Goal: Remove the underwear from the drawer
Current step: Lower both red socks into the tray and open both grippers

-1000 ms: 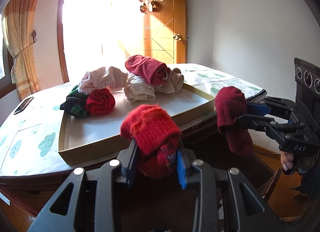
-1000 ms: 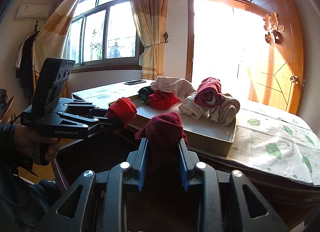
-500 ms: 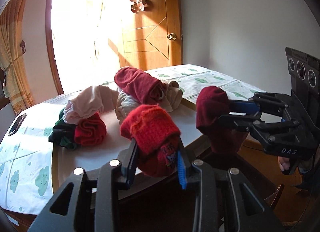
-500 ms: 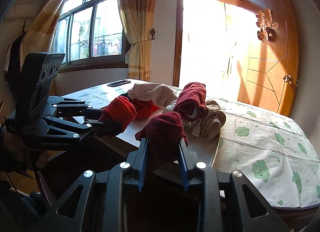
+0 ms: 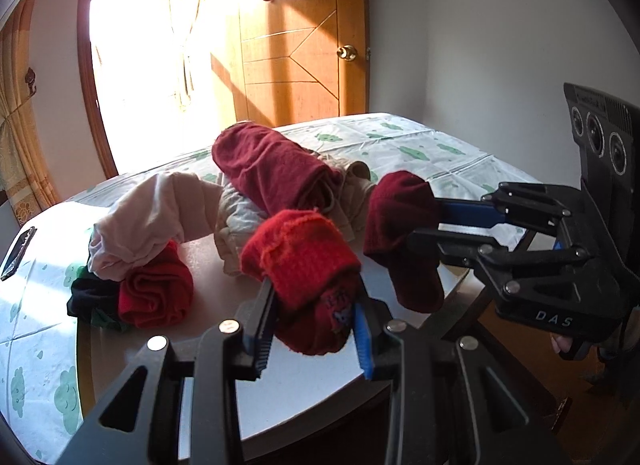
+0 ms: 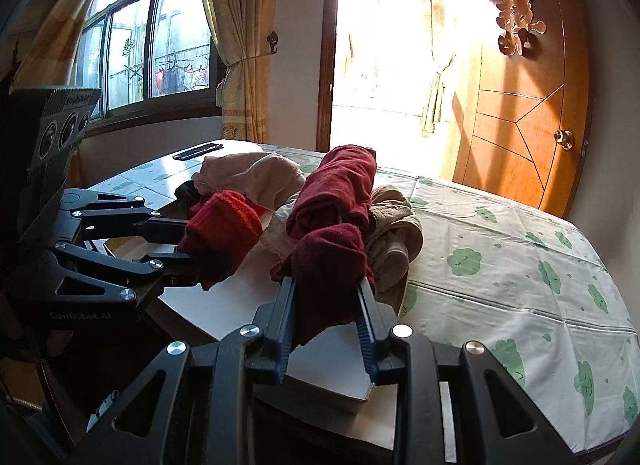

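Note:
My left gripper [image 5: 316, 301] is shut on a bright red rolled underwear [image 5: 304, 261] and holds it above the front of a shallow cardboard tray [image 5: 280, 397]. My right gripper [image 6: 326, 285] is shut on a dark red rolled underwear [image 6: 328, 253] over the same tray [image 6: 320, 377]. Each gripper shows in the other's view, the right gripper [image 5: 404, 225] and the left gripper [image 6: 200, 241], side by side. More rolled garments lie in the tray: a dark red roll [image 5: 272, 169], a pink one [image 5: 156, 221], beige ones [image 6: 396, 233] and a red one [image 5: 156, 293].
The tray stands on a table with a white cloth with green clouds [image 6: 520, 265]. A dark phone [image 5: 18, 253] lies at the cloth's far left. A wooden door [image 5: 296, 45] and a bright doorway are behind. The floor and dark furniture lie below the table's front edge.
Both grippers have risen and moved forward with their rolls, from below the table's front edge to over the tray. The pile of garments looks closer.

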A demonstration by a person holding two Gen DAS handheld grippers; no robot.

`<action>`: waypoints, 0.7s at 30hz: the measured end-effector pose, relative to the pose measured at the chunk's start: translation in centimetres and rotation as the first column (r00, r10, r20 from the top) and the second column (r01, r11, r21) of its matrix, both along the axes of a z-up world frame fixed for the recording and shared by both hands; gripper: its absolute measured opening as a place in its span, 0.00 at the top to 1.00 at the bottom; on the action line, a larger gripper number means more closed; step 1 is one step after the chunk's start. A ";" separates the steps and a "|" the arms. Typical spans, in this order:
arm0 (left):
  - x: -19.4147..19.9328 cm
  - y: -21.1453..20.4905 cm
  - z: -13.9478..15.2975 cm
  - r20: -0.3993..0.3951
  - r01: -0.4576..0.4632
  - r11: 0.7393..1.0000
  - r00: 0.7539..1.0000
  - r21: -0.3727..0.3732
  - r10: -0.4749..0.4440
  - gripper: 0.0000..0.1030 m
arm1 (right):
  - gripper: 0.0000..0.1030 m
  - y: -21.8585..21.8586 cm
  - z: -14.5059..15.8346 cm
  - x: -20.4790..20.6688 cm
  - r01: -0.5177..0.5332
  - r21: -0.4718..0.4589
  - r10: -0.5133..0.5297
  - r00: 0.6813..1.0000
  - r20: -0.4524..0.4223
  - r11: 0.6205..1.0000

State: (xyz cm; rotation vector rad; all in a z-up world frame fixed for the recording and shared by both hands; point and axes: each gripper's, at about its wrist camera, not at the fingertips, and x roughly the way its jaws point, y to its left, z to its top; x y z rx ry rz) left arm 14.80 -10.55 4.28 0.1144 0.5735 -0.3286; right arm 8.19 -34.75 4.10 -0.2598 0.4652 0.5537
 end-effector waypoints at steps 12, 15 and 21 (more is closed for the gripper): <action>1.4 -1.6 -1.5 -0.052 0.016 0.999 0.999 0.037 -0.014 0.68 | 0.70 0.1 -1.4 1.8 0.018 -0.029 -0.020 0.998 -0.053 0.999; 1.6 -1.8 -1.8 -0.065 0.019 0.999 0.998 0.034 -0.017 0.68 | 0.70 0.3 -1.6 2.1 0.020 -0.038 -0.022 0.998 -0.066 0.999; 2.3 -2.3 -2.6 -0.096 0.024 0.999 0.995 0.038 -0.020 0.68 | 0.69 0.3 -2.1 2.4 0.028 -0.048 -0.031 0.996 -0.083 0.998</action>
